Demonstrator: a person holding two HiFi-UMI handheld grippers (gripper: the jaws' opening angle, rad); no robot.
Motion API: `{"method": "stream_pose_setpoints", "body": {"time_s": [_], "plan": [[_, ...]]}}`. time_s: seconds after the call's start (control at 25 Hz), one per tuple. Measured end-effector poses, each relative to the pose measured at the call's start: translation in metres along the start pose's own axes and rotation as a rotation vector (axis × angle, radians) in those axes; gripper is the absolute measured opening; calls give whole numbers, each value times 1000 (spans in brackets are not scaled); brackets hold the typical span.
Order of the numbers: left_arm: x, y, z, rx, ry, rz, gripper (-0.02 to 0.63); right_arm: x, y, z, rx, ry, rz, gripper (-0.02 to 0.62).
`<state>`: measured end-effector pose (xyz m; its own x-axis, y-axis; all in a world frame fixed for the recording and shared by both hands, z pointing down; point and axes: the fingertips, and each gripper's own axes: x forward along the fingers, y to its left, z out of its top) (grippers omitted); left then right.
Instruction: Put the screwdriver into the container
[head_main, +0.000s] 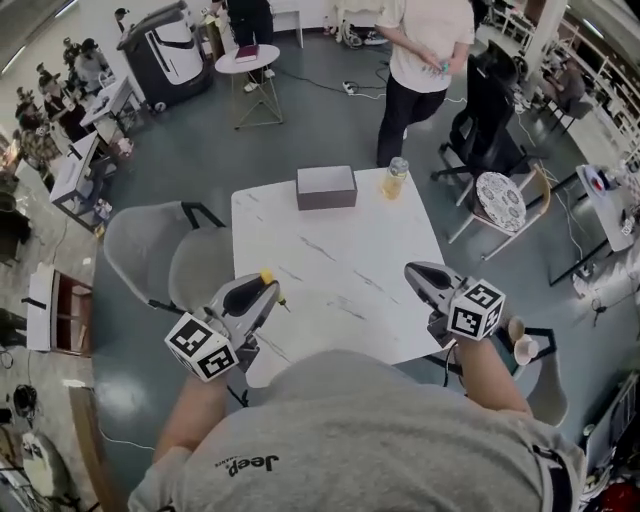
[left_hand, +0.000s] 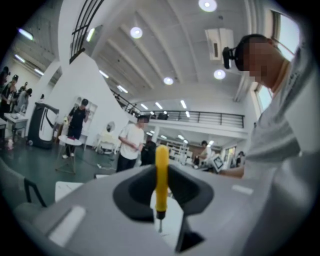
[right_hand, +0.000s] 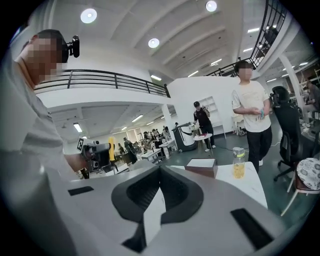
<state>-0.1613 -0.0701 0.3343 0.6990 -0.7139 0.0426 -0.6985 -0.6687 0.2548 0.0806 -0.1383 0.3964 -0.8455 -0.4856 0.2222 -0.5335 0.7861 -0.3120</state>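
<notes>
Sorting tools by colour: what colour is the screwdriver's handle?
Yellow screwdriver handle, best in the left gripper view.

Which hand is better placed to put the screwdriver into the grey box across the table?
Left. The left tongs grip the yellow-handled screwdriver, the right tongs hold nothing, and the grey rectangular box sits ahead.

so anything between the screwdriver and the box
Nothing visible. The yellow-handled screwdriver is clamped in the left tongs, and only bare white marble table lies up to the dark rectangular box. The clear bottle stands beside the box, off the path.
</notes>
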Motion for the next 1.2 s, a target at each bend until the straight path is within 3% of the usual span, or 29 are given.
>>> {"method": "stream_pose_setpoints", "body": {"time_s": [0.28, 0.6, 0.92, 1.2], "plan": [[70, 15, -8, -54, 30, 124, 75, 31, -79, 12, 15, 12, 147, 9], [136, 9, -17, -44, 96, 154, 75, 37, -128, 12, 27, -1, 232, 9], [152, 33, -30, -76, 115, 119, 75, 58, -145, 11, 21, 8, 208, 9], [134, 76, -33, -112, 96, 4, 74, 80, -130, 19, -4, 27, 86, 9]]}}
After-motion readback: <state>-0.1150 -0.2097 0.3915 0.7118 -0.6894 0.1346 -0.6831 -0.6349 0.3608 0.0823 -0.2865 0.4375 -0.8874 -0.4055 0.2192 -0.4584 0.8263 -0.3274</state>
